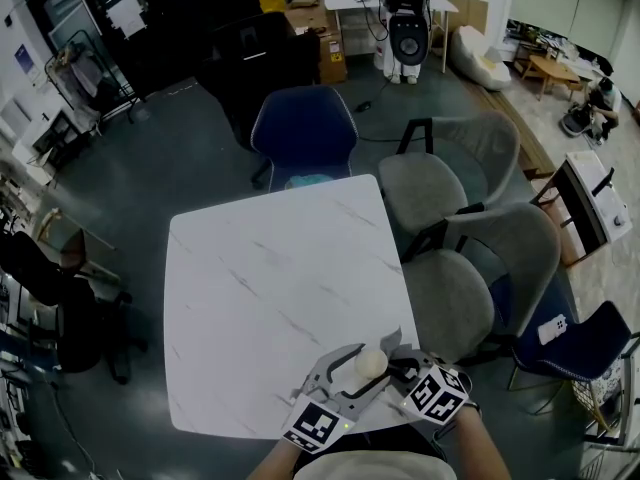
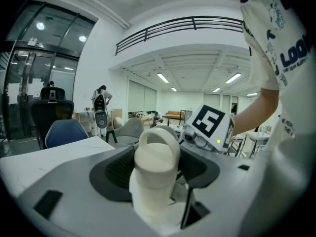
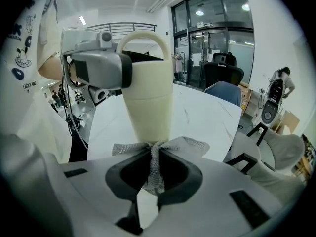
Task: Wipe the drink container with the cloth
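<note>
A cream drink container (image 1: 370, 364) with a loop handle on its lid is held above the near edge of the white table (image 1: 270, 288). My left gripper (image 2: 154, 184) is shut on the drink container (image 2: 154, 174), which fills the space between its jaws. My right gripper (image 3: 150, 174) is shut on a grey mesh cloth (image 3: 157, 154), and the cloth's free folds press against the lower part of the drink container (image 3: 147, 100). In the head view both grippers, the left gripper (image 1: 345, 380) and the right gripper (image 1: 405, 373), meet at the container.
A blue chair (image 1: 303, 133) stands at the table's far side. Two grey chairs (image 1: 450, 173) stand to the right, with a dark blue chair (image 1: 575, 343) further right. A black chair (image 1: 60, 313) is at the left.
</note>
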The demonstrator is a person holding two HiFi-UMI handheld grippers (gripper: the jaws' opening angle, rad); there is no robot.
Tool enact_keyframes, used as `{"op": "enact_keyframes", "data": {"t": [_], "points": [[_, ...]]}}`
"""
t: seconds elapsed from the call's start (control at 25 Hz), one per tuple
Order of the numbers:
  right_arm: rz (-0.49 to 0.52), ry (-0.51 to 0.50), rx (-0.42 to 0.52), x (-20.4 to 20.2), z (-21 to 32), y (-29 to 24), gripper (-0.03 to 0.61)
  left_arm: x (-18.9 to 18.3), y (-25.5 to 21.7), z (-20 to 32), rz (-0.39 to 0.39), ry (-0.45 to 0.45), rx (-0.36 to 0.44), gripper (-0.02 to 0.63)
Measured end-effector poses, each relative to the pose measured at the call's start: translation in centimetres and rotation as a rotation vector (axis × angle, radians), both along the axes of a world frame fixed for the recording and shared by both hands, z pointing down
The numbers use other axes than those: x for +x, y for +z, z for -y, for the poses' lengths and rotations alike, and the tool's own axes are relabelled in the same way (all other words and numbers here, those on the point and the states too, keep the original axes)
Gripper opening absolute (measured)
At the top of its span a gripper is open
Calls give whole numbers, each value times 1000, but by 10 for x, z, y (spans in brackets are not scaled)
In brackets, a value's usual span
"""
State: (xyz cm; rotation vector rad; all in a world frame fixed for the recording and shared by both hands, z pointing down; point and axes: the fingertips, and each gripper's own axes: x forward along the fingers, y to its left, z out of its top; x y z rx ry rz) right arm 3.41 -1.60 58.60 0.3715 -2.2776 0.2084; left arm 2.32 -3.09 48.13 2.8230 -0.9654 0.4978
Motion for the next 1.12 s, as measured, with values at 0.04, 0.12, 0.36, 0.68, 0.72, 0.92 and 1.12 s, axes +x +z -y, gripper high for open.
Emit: {"op": "enact_keyframes", "data": {"t": [0.04,0.12,0.36,0.68,0.72,0.92,1.12], "points": [[1,-4,4,0,1,-3,44,0,1,0,3,18,3,281],[3,-12,13,-1,2,-9,44,0,1,1,7,46,4,281],[34,-21,23,-2,2,-27,44,-1,3,-1,15,113,-1,281],[56,-56,54,-2,4,-54,44,0,4,-4,41,242,-17,281],[55,-62,58,-2,4,-56,44,0,4,-5,46,258,-21,281],[55,-85,71,-4,4,-66,44,-1,3,-6,57,327,-29,281],[67,-104,77,-5,6,-74,44,-2,3,-7,59,377,-35,281]]}}
